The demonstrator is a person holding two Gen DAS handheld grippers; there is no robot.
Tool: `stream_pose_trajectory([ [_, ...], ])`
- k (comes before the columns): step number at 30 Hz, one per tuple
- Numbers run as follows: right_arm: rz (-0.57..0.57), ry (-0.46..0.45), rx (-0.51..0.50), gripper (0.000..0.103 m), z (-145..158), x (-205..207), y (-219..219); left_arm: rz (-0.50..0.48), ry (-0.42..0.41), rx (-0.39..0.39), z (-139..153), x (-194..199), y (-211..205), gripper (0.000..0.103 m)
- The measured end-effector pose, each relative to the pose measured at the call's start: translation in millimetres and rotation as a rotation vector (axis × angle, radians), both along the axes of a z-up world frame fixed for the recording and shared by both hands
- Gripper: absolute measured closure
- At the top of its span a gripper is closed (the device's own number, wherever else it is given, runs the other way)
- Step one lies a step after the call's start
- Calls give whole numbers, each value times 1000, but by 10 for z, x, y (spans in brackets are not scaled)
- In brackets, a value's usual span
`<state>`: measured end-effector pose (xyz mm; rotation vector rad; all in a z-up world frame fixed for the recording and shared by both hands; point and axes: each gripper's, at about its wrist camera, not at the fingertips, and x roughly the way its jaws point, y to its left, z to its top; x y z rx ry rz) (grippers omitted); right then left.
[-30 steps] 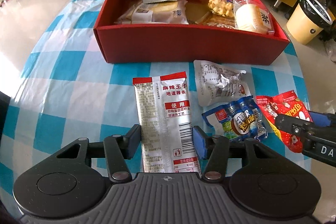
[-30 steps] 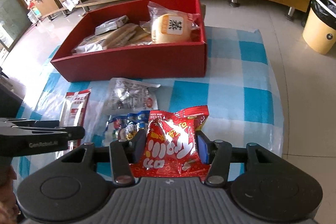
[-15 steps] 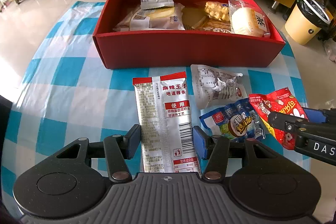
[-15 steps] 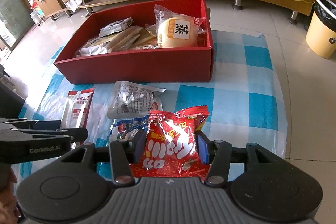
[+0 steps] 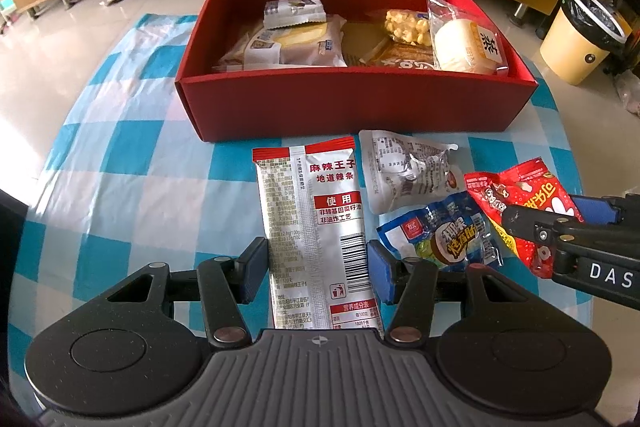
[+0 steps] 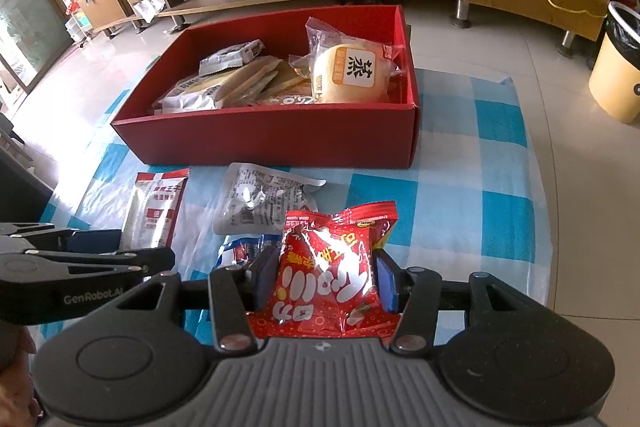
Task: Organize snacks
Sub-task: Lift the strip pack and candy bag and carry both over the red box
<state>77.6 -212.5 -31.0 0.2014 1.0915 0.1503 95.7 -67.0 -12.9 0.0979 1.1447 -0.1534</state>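
Snacks fill the red box [image 5: 360, 107]; left gripper [image 5: 316, 267] clamps silver packet [image 5: 312, 219], right gripper [image 6: 326, 281] red bag [image 6: 332, 267].

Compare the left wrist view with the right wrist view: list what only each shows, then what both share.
Left wrist only: the puffed corn bag in the red cardboard box, and the barcode on the long silver-and-red spicy strip packet between the left gripper pads.

Right wrist only: a fingertip at the left edge.

Both: the box, the crinkled silver pouch, and the red snack bag clamped by the right gripper.
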Motion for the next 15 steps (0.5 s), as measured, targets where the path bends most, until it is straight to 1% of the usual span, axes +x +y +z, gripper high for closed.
stream_pose_trajectory([
  [15, -10, -39, 24, 55, 129, 2, -50, 9, -25, -22, 101, 16, 26, 42],
])
